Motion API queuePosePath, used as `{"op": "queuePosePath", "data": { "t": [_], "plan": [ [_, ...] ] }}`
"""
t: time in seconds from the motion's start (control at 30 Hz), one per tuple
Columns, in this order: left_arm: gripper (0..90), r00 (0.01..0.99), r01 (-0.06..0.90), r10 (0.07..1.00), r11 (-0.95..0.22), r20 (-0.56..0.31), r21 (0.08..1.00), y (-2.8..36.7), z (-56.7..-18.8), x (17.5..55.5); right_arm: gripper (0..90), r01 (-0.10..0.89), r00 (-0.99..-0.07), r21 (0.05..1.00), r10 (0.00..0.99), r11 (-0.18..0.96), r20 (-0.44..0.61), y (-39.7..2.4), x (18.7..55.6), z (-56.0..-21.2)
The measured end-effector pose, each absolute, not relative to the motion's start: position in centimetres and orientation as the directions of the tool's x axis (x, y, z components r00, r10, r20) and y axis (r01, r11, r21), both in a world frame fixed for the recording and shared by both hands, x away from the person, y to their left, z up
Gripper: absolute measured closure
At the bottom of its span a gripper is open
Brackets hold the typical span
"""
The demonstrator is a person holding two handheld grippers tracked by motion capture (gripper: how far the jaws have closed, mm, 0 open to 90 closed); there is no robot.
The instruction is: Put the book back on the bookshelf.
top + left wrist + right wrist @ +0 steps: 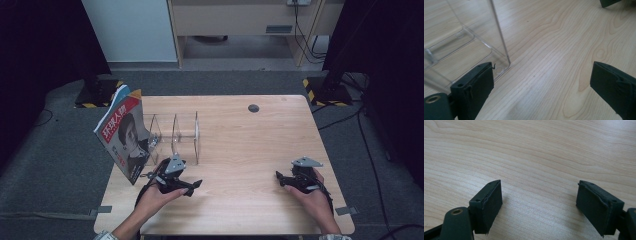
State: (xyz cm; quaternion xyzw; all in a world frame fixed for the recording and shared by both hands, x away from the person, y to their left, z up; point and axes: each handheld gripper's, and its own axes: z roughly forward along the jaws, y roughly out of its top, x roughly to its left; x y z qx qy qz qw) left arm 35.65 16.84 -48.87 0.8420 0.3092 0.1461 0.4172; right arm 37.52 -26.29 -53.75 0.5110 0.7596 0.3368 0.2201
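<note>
A magazine point(122, 135) with a red and white cover leans upright against the left end of a clear acrylic divider rack point(185, 132) on the left half of the wooden table point(240, 210). My left gripper point(195, 187) lies low over the table just in front of the rack and points right. Its jaws are open and empty. In the left gripper view the rack's near corner point(461, 42) stands just beyond the left jaw of that gripper point(541, 85). My right gripper point(279, 179) rests at the front right and points left, open over bare wood point(539, 205).
A small round grommet point(253, 108) sits near the table's far edge. Two dark stands with striped bases point(325, 90) flank the table on the floor. A dark corner at the top right of the left gripper view point(609, 2) looks like the other gripper.
</note>
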Motion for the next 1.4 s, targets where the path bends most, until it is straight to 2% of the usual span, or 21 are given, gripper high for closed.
{"op": "queuePosePath", "data": {
  "t": [0.6,1.4],
  "plan": [
    [4.5,0.834,0.365,0.552,-0.535,-0.011,0.762,12.0,-49.6,36.3,21.0,0.626,-0.381,0.738,0.924,0.251,0.009,-26.3,37.5,-53.8],
    [5.5,0.851,0.380,0.524,-0.586,-0.023,0.716,6.9,-50.5,36.0,20.8,0.624,-0.389,0.738,0.921,0.258,0.007,-26.3,37.5,-53.8]
  ]
}}
